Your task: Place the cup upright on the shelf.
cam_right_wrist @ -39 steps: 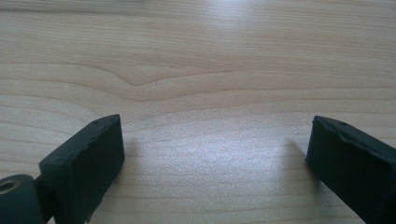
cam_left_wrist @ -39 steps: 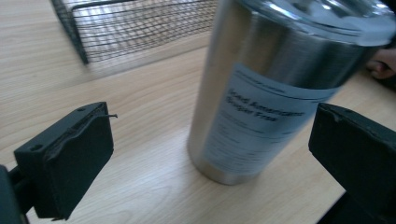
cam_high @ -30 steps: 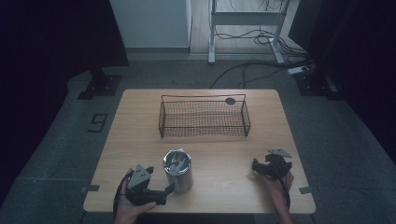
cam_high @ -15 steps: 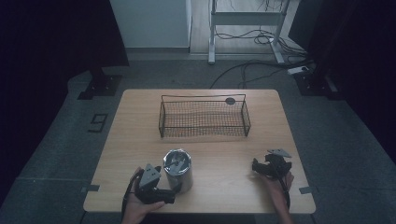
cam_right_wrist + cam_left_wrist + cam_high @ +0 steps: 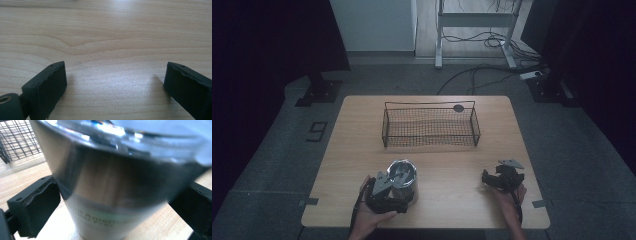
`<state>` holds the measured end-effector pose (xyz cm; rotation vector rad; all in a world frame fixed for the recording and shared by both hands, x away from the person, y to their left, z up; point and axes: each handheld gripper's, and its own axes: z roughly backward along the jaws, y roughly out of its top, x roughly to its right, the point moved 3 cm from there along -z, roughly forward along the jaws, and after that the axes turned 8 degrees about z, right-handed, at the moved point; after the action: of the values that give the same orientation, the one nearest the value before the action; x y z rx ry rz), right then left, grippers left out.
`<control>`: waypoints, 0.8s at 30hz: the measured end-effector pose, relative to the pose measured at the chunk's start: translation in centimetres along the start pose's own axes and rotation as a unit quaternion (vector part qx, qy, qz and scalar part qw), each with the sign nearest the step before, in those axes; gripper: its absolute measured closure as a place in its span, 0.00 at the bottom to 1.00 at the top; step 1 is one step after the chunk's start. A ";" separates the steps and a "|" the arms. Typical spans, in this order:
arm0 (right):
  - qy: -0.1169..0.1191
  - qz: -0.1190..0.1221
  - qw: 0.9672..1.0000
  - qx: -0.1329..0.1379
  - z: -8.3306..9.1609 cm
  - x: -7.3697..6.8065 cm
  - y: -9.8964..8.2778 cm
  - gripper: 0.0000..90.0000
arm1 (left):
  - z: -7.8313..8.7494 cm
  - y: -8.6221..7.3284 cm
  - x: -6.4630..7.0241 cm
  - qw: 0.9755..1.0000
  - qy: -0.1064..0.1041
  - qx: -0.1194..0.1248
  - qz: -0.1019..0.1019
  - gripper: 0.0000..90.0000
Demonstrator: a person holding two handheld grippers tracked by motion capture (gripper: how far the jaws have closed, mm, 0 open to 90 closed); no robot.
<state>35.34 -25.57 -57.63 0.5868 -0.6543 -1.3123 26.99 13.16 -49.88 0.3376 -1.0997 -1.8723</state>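
- Left gripper: jaws spread wide, one on either side of the steel can. The can stands upright on the table, between the jaws; whether the pads touch its wall cannot be told.
- Right gripper: jaws spread apart, nothing between them but bare wood. It rests low over the table, well apart from the can.
- Wire basket: beyond both sets of jaws, well ahead of the can.

Bare wooden table runs open between the shiny steel cup and the black wire basket behind it.
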 end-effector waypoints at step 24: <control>-0.002 0.000 1.000 0.002 0.0 0.0 0.0 0.06 | -2.2 1.0 0.6 0.999 0.025 0.032 -0.010 0.01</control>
<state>35.35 -25.53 -57.63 0.5876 -0.6597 -1.3118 28.58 11.31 -50.20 0.4315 -1.1284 -1.8400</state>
